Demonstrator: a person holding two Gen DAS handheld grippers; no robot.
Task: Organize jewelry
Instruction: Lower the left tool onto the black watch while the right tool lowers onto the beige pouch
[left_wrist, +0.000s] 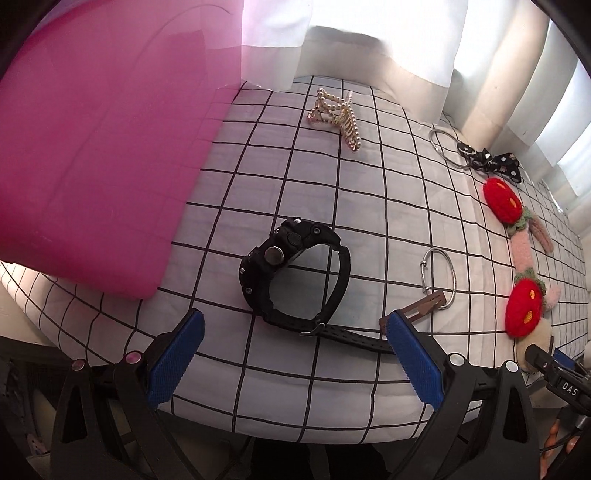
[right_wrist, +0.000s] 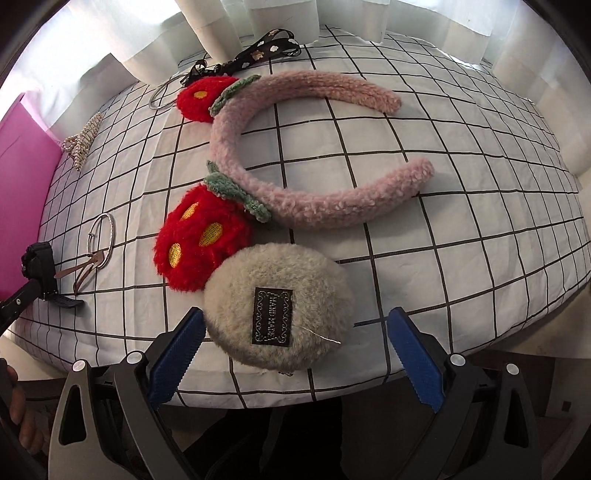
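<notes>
At the far left lies a flat pink container (left_wrist: 92, 155), its edge resting on the checked sheet of the bed (left_wrist: 332, 206). Just right of it, near the bed's front edge, a black watch (left_wrist: 291, 273) stands on its side with the strap closed in a loop and the tail trailing toward the right. The left hand-held gripper (left_wrist: 295, 354) hovers right in front of it, fingers spread wide and holding nothing; the watch sits between and just beyond the blue pads (left_wrist: 173, 362). I'd judge the watch fairly solid and stiff at the case, springy at the strap, so pinching across the chunky case looks safer than the band. Farther back, a pearl hair claw (left_wrist: 338, 118) lies apart; it looks light and fiddly, with teeth that could snag. To the right, a thin silver bangle (left_wrist: 439, 277) touches a brown hair clip (left_wrist: 424, 304); both are flat, hard and probably slippery on cloth. A second ring (left_wrist: 445, 147) and a black ribbon (left_wrist: 491, 162) lie near the curtain (left_wrist: 498, 66). Further right is a fuzzy pink headband (right_wrist: 314, 147) with red plush strawberries (right_wrist: 199, 240), soft and light, easy to squeeze anywhere along the arc. Nearest, a beige fluffy round piece (right_wrist: 280, 314) sits partly between the fingers of the right hand-held gripper (right_wrist: 295, 354), which is likewise released and empty.
</notes>
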